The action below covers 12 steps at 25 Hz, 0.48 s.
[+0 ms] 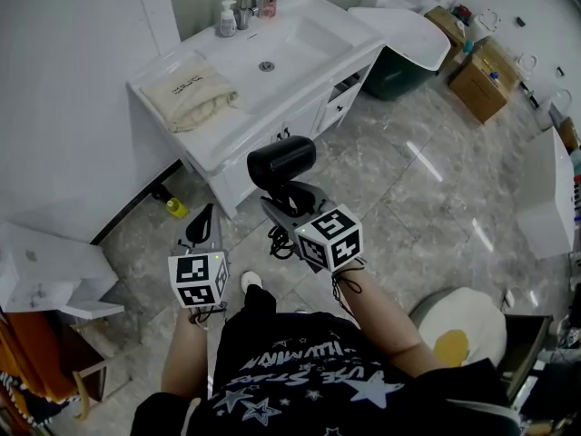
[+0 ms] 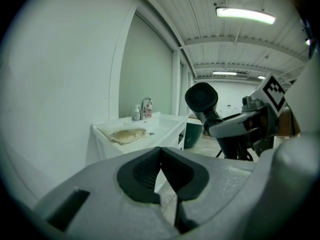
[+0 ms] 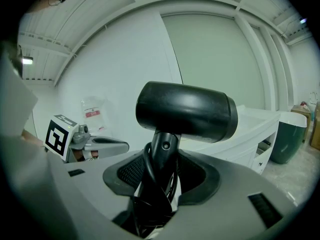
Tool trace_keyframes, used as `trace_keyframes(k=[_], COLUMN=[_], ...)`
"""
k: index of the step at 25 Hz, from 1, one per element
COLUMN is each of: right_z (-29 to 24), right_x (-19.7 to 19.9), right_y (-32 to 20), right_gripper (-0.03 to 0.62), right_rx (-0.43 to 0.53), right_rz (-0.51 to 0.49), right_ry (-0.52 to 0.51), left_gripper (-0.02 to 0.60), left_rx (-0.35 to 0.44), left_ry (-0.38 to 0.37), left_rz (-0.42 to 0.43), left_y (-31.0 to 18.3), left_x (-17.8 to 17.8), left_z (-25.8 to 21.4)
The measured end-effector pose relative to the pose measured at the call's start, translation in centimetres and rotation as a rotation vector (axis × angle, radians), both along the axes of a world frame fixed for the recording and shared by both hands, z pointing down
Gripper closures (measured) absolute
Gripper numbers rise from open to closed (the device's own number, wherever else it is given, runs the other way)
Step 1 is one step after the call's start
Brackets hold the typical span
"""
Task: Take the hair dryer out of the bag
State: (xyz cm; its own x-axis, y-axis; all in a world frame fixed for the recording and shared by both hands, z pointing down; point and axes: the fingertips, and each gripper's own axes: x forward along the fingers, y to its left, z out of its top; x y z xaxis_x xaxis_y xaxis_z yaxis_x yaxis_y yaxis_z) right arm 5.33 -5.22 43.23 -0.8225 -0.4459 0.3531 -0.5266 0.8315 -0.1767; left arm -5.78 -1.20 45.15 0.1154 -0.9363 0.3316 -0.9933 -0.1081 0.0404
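Right claw [image 3: 161, 176] grips the dryer [image 3: 185, 109] by its handle, cord [image 3: 146, 166] bunched between the jaws; left claw [image 2: 161, 171] is pinched shut, empty. The dryer hangs in the air, well apart from the limp bag [image 1: 192, 94]: removal looks done, and next it needs setting down somewhere steady. The bag lies on the white table [image 1: 243, 121] beside the basin [image 1: 272, 48]; marble floor [image 1: 427, 180], boxes [image 1: 481, 84] beyond

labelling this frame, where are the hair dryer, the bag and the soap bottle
hair dryer [image 1: 282, 161], head view, on its black barrel
bag [image 1: 192, 95], head view, middle of the cloth
soap bottle [image 1: 226, 22], head view, on its body
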Motion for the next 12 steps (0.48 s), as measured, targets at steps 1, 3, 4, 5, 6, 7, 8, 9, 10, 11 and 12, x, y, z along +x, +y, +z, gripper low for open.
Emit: trace_keyframes(k=[1,3,4,5,6,7,8,9,10,11,12], right_z=[0.1,0.4,0.5,0.6,0.7,0.8,0.9,1.1,1.2,1.3,1.4], right_x=[0.8,2.5,3.3,4.2,5.0,5.9,6.7,7.4,8.2,8.9,9.6], right_y=[0.7,2.0,2.6,3.3,4.1,4.9,5.6,6.4,7.1,7.7,8.4], right_gripper=[0.405,0.407,0.407,0.405,0.406,0.406,0.407,0.407,0.407,0.406,0.406], right_rx=[-0.002,-0.003,-0.003,-0.006,-0.009,-0.012,-0.014,-0.015,-0.016,-0.017,-0.018], right_rz=[-0.001,-0.002,-0.001,-0.001,-0.001,-0.003,-0.004,-0.006,-0.007,-0.008,-0.009], right_ry=[0.000,0.000,-0.001,-0.002,-0.002,-0.002,-0.001,0.000,0.001,0.002,0.003], left_gripper=[0.561,0.561,0.560,0.561,0.561,0.561,0.561,0.561,0.561,0.561,0.561], left_rx=[-0.001,-0.001,-0.002,-0.003,-0.004,-0.006,-0.008,-0.010,-0.013,-0.015,-0.017], left_ry=[0.000,-0.001,-0.003,-0.005,-0.005,-0.005,-0.005,-0.005,-0.005,-0.005,-0.005], left_rz=[-0.001,-0.004,-0.008,-0.013,-0.018,-0.023,-0.027,-0.031,-0.034,-0.038,-0.042], left_y=[0.6,1.8,2.4,3.1,3.8,4.7,5.5,6.3,7.1,7.9,8.7], left_x=[0.7,2.1,2.8,3.5,4.2,4.9,5.6,6.3,7.0,7.7,8.4], left_z=[0.0,0.2,0.2,0.3,0.3,0.4,0.4,0.5,0.6,0.7,0.8])
